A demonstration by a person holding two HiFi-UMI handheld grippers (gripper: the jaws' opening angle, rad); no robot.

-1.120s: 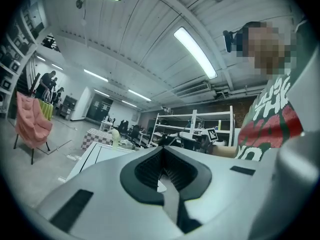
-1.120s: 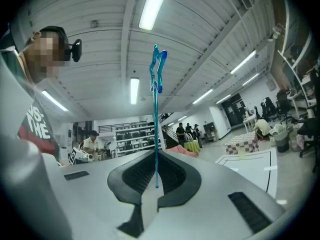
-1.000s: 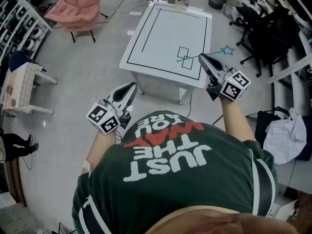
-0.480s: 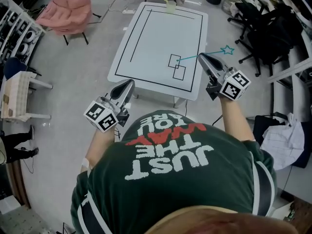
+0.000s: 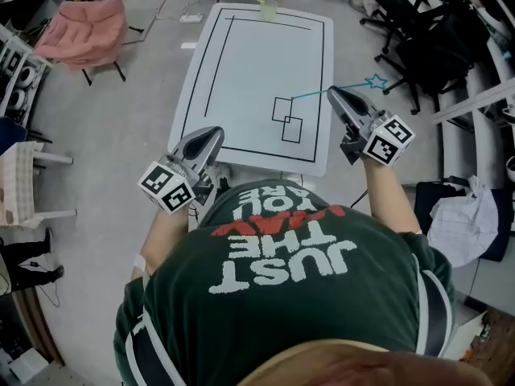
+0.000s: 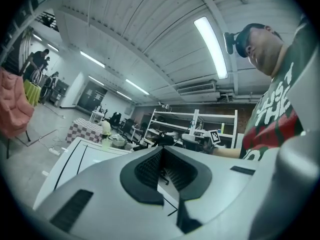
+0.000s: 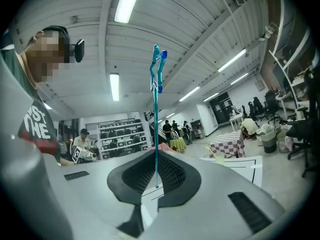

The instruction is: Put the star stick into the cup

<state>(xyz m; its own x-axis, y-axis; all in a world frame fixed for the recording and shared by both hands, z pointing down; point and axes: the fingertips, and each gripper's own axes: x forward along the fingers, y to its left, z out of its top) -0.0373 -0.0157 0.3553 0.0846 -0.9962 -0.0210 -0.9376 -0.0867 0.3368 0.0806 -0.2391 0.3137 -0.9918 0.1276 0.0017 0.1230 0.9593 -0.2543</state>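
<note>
A thin teal star stick (image 5: 338, 90) is pinched in my right gripper (image 5: 331, 94), which is shut on its shaft. The star end (image 5: 376, 82) juts out right past the table edge, and the other end reaches over the table. In the right gripper view the star stick (image 7: 155, 124) rises straight up from between the pads. A pale yellow-green cup (image 5: 267, 9) stands at the far edge of the white table (image 5: 257, 71). The cup (image 6: 105, 143) also shows in the left gripper view. My left gripper (image 5: 214, 133) is shut and empty, hovering at the table's near left corner.
Two overlapping black-outlined squares (image 5: 287, 119) are drawn on the table inside a black border. A pink chair (image 5: 80, 30) stands far left, black office chairs (image 5: 426, 39) far right, a white stool (image 5: 20, 183) at left, and a white cloth heap (image 5: 463, 227) on the right.
The person has stepped closer to the table, so it now lies right under both grippers. The right gripper still holds the stick the same way; the left stays shut.
</note>
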